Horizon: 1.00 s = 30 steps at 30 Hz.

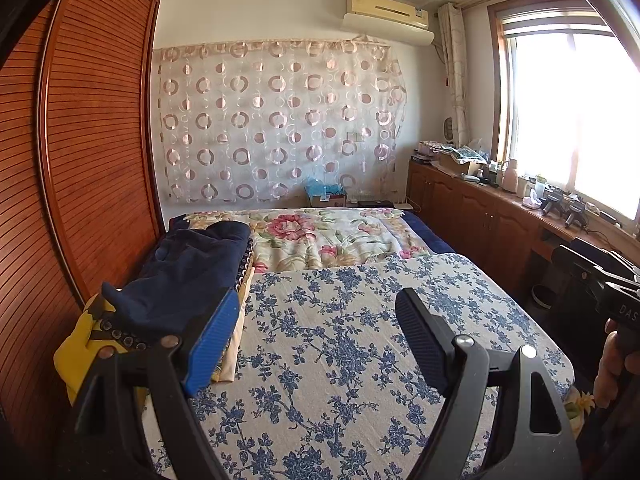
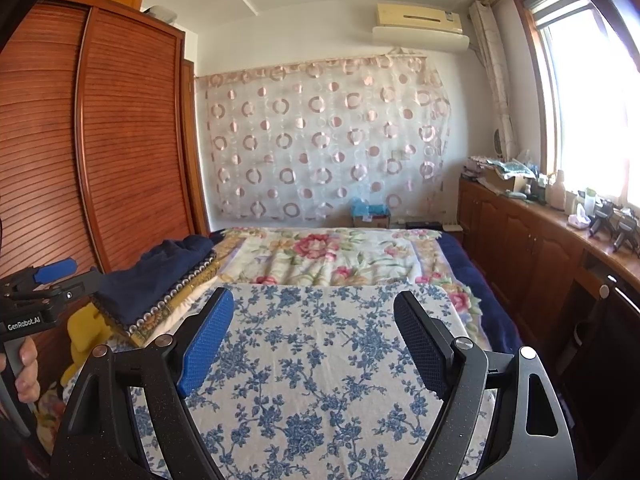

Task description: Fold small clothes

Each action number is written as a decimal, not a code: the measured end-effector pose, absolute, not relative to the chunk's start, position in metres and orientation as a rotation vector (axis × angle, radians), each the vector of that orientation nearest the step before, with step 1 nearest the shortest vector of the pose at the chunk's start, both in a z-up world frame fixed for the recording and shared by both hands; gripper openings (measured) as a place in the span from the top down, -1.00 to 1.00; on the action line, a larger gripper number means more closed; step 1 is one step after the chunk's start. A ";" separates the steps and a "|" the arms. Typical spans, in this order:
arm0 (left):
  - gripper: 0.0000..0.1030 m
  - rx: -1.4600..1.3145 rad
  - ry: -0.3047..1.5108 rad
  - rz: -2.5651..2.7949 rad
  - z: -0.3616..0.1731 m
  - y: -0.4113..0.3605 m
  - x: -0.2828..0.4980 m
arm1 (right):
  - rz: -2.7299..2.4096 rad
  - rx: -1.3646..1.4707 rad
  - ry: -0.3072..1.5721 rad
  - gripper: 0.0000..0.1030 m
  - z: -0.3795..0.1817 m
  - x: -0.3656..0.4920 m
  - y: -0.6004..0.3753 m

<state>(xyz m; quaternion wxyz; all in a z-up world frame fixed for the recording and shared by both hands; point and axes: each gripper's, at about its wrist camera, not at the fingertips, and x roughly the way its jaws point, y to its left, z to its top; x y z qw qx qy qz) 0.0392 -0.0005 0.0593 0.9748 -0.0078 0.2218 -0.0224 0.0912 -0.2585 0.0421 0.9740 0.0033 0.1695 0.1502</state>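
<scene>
Left wrist view: clothes pile (image 1: 176, 284) lies along the bed's left edge, beside my left gripper (image 1: 312, 340); both grippers' jaws spread, empty.

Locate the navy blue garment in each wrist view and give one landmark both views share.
Left wrist: navy blue garment lies left of centre on the clothes pile, just beyond the blue pad.
Right wrist: navy blue garment sits at left, mid-height, on the pile.
Shared landmark: air conditioner high on the far wall.
</scene>
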 end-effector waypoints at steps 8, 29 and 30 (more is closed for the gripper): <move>-0.57 -0.014 0.446 -0.045 0.059 -0.001 0.039 | 0.302 0.007 0.340 -0.63 0.043 0.091 -0.258; -0.57 -0.010 0.439 -0.045 0.064 -0.002 0.037 | 0.301 0.006 0.340 -0.64 0.042 0.092 -0.259; -0.57 -0.010 0.439 -0.046 0.065 -0.002 0.037 | 0.300 0.007 0.340 -0.64 0.042 0.092 -0.259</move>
